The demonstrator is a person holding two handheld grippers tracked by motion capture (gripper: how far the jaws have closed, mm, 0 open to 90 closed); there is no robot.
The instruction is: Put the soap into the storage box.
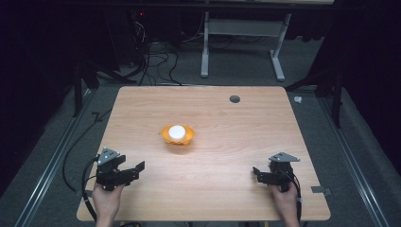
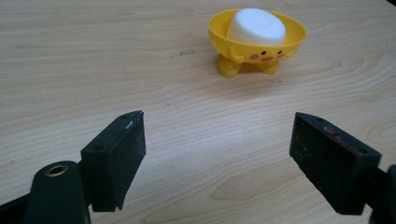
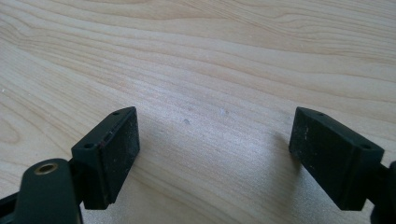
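A yellow duck-faced bowl on little feet (image 1: 178,135) stands near the middle of the wooden table (image 1: 227,118). A white rounded block (image 1: 177,131) lies inside it. The left gripper view shows the same bowl (image 2: 258,43) and white block (image 2: 257,25) ahead and a bit to the right. My left gripper (image 1: 133,171) rests near the front left corner, jaws wide open and empty (image 2: 217,149). Near the front right edge, my right gripper (image 1: 257,174) is open too, with bare wood between its jaws (image 3: 215,149).
A dark round cable hole (image 1: 234,99) sits near the table's far edge. Beyond the table are grey floor, loose black cables (image 1: 156,61) and a white desk frame (image 1: 243,42). A cable trails from each gripper over the front edge.
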